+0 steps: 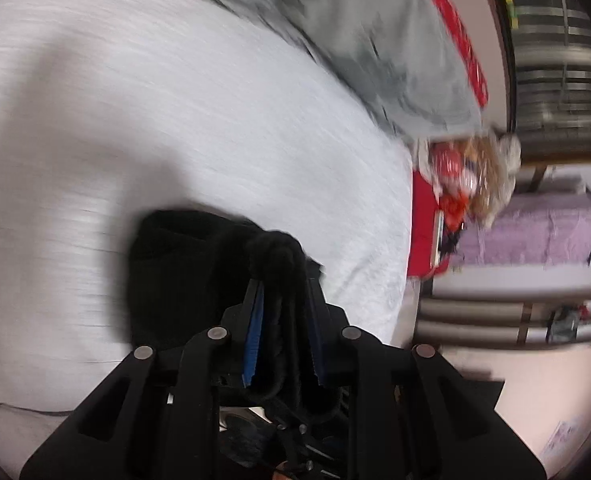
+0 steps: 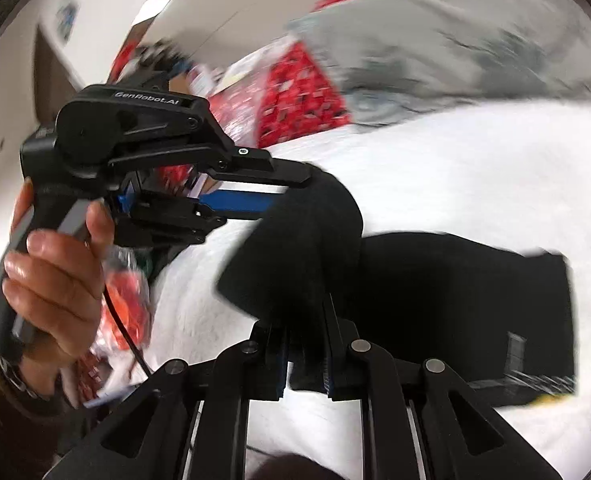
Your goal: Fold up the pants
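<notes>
Pants [image 2: 435, 300] lie black on the white bed sheet [image 2: 475, 168], spread ahead and to the right of your right gripper [image 2: 305, 344], with one bunched edge lifted off the sheet. Your right gripper is clamped narrow on that fabric, a fold pinched between its blue-lined fingers. Your left gripper [image 2: 291, 192] comes in from the left of it, fingers pointing right, also closed on the same raised fold; its blue pad [image 2: 235, 202] shows just behind the cloth. Both grips sit close together on the one bunch.

From the left wrist view your left gripper [image 1: 283, 292] holds a rolled knot of the pants [image 1: 183, 272] between its fingers, the rest of the cloth hanging left and below onto the sheet [image 1: 135, 120].

Clutter around you: a grey garment [image 1: 375, 40] heaped ahead on the far part of the bed, beside a red patterned cover [image 1: 467, 48]. Right of your left gripper, off the bed edge, a pile of red and brown wrappers [image 1: 471, 176], then a lilac bundle [image 1: 535, 232] on a shelf. Your left hand [image 2: 51, 280] grips the handle, a thin black cable [image 2: 123, 328] trailing under it. Motion blur smears the background; details there can't be read.
</notes>
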Tool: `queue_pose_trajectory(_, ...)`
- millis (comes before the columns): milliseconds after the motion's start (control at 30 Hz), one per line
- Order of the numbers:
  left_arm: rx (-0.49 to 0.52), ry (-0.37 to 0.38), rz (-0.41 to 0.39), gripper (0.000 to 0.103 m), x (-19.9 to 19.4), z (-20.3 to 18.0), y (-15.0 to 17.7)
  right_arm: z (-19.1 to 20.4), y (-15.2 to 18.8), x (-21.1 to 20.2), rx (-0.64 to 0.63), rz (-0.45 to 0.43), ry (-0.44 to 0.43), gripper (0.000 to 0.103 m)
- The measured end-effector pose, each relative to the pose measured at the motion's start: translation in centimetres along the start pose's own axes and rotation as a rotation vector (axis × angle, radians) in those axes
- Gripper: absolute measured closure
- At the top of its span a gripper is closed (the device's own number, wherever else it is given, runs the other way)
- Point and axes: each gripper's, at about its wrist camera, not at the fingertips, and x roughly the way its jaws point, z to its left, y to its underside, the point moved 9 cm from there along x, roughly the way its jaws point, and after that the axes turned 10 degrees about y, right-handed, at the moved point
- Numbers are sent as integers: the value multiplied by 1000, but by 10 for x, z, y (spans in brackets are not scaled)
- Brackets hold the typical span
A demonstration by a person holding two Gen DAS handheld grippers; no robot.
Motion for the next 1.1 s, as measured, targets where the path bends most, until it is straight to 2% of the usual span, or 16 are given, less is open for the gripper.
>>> queue_pose_trajectory(67,15,-19,57,87,37,-12,7,-33,1,-11,72,-1,3,90)
queue_pose_trajectory(133,25,-72,107,87,83,-18,13,-67,4,-16,134,10,18,90)
queue_pose_trajectory(267,19,-118,149,87,121,-23,20,-128,25,-15,242,75,50,89)
queue_pose_trajectory(367,50,-99,110,87,103,-36,21,-144,34,-17,268,112,18,86)
queue_pose_trajectory(467,68,-31,12,85,54,-45,21,-146,29,-27,266,118,-38,82)
queue_pose_trajectory(500,73,-15,-39,82,28,-43,22,-146,27,-33,266,107,-60,76)
queue_pose_trajectory(567,78,-27,-133,59,-6,-33,24,-152,14,-47,290,59,-85,60)
queue_pose_trajectory(600,77,-53,-202,53,-28,-20,26,-155,7,-51,302,35,-96,49)
queue_pose_trajectory(633,72,-68,-240,47,-40,-11,28,-157,-4,-53,313,16,-105,44)
queue_pose_trajectory(700,31,-88,-296,46,-56,16,34,-153,-20,-43,307,29,-131,37)
queue_pose_trajectory(800,-45,-98,-282,46,-47,46,37,-138,-32,-11,286,111,-190,37)
queue_pose_trajectory(900,-96,-107,-287,46,-35,66,35,-130,-34,24,266,182,-160,37)
queue_pose_trajectory(1033,-156,-31,-324,46,-26,72,16,-129,-23,40,284,236,-161,37)
queue_pose_trajectory(1100,-169,-30,-324,46,-16,70,7,-127,-19,46,273,253,-149,36)
